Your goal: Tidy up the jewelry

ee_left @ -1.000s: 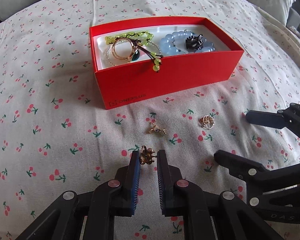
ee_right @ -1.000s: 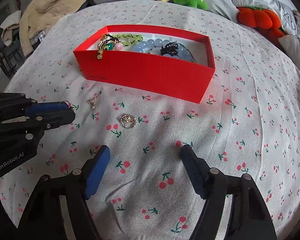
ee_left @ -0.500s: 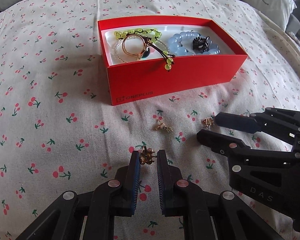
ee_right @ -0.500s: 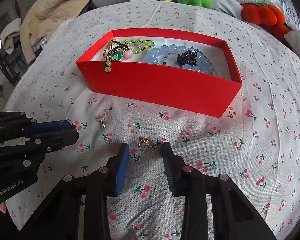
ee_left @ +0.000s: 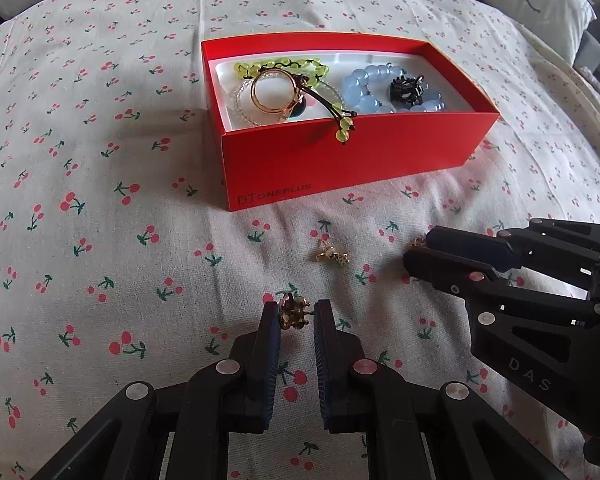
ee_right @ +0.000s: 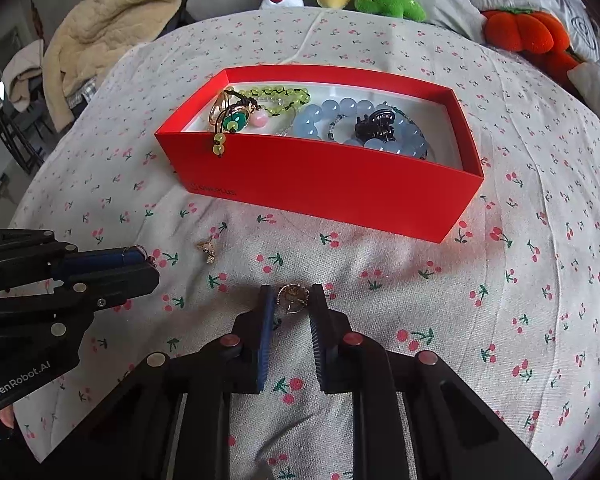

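While the gold openwork charm [ee_right: 293, 298] lies on the bed [ee_right: 500, 320] between the two fingers of the right tongs [ee_right: 290, 300], the closing stroke should be finished slowly; whether the pads already touch the charm cannot be told, and a narrow gap shows on either side. Because the piece is small and flat against soft cloth, the pads are best kept low and level so that no fold of sheet is pinched with it. Once gripped, it should be lifted straight up before being carried toward the red box [ee_right: 340, 184].

A gold earring [ee_left: 293, 312] is held clamped in the left tongs [ee_left: 296, 314], just above the sheet and nearer the front edge of the bed than the box. A third small gold piece [ee_left: 332, 256] lies loose on the sheet between the two tongs and the box's front wall, touched by neither.

The box stands open near the middle of the bed. At its left end a yellow-green bead bracelet [ee_left: 280, 66], a gold ring [ee_left: 272, 90] and a clear bead bracelet [ee_left: 244, 110] are stacked, with a beaded cord tail [ee_left: 344, 132] hanging over the front wall. At its right end a blue bead bracelet [ee_left: 364, 84] is laid, with a black claw clip [ee_left: 408, 88] resting on it.
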`<state>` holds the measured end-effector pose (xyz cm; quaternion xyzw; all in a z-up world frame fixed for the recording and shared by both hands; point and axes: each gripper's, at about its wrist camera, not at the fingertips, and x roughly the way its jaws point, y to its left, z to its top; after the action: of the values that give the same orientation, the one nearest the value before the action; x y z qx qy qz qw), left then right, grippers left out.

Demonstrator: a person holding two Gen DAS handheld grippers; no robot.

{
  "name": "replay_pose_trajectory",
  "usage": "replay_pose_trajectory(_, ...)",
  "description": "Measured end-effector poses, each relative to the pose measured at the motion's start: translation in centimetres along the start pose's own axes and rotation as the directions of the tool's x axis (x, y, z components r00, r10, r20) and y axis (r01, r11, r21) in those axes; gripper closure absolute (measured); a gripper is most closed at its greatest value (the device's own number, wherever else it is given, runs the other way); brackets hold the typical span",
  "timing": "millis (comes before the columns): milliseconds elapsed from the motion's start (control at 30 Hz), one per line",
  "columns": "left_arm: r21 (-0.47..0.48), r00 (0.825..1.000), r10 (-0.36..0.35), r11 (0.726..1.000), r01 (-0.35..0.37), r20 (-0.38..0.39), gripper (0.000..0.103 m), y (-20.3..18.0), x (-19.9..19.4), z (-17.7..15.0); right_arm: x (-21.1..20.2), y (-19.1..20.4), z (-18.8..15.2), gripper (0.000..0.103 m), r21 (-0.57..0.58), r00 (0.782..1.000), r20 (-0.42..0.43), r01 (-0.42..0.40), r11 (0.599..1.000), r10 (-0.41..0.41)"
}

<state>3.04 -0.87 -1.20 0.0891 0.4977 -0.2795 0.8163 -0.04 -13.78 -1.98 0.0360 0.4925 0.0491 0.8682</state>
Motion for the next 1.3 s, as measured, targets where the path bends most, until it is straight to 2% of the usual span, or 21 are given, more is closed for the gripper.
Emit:
replay_pose_trajectory(100,-0.004,1.000,0.001,1.000,-0.001,0.009,0.092,0.1,-0.3,0.1,-0.6,-0.3,0.0,0.095,0.016,1.000,0.005,-0.027,1.000,0.027)
replay_pose_trajectory(267,-0.010,1.000,-0.003,1.000,0.003,0.022,0.092,0.2,-0.9,0.4,-1.9,-1.3,0.3,0.095,0.058,0.998,0.031,-0.053,0.997,0.051)
replay_pose_trajectory(400,-0.018,1.000,-0.007,1.000,0.007,0.021,0.092,0.3,-0.9,0.4,-2.4,-2.1,0.4,0.092,0.078,0.999,0.023,-0.036,0.996,0.034)
replay_pose_trajectory(467,-0.018,1.000,-0.007,1.000,0.007,0.018,0.092,0.3,-0.9,0.3,-2.2,-2.0,0.0,0.079,0.067,1.000,0.006,-0.027,0.997,0.027)
replay_pose_trajectory(533,-0.017,1.000,-0.004,1.000,0.005,0.016,0.092,0.3,-0.8,0.3,-2.0,-1.8,-0.3,0.044,0.058,1.000,0.006,-0.017,0.998,0.017)
replay_pose_trajectory(567,-0.018,1.000,-0.005,1.000,0.005,0.016,0.092,0.3,-0.8,0.3,-1.9,-1.6,-0.4,0.041,0.050,1.000,0.008,-0.013,0.999,0.013)
replay_pose_trajectory(767,-0.019,1.000,-0.008,1.000,0.008,0.014,0.092,0.3,-0.8,0.2,-0.4,-1.1,-0.5,0.042,0.018,1.000,-0.005,-0.003,1.000,0.003)
replay_pose_trajectory(867,-0.017,1.000,-0.010,1.000,0.010,0.010,0.092,0.4,-0.8,0.1,-0.2,-0.7,-0.3,0.044,-0.049,1.000,-0.013,-0.018,0.999,0.017)
replay_pose_trajectory(967,-0.020,1.000,-0.011,1.000,0.011,0.010,0.092,0.5,-0.9,0.0,-0.8,-1.2,-0.2,0.054,-0.118,0.998,-0.024,-0.057,0.991,0.054)
replay_pose_trajectory(1033,-0.022,1.000,-0.012,1.000,0.012,0.011,0.092,0.7,-1.0,0.0,-1.3,-1.8,-0.1,0.056,-0.141,0.998,-0.029,-0.063,0.988,0.059)
replay_pose_trajectory(1167,-0.031,1.000,-0.016,0.999,0.017,0.009,0.092,0.8,-0.9,0.2,-0.6,-1.8,-0.6,0.056,-0.217,0.998,-0.067,-0.012,0.976,-0.002)
replay_pose_trajectory(1300,-0.032,1.000,-0.018,0.999,0.019,0.005,0.092,0.6,-0.7,0.2,0.1,-1.0,-0.4,0.060,-0.262,0.998,-0.040,0.029,0.965,-0.041)
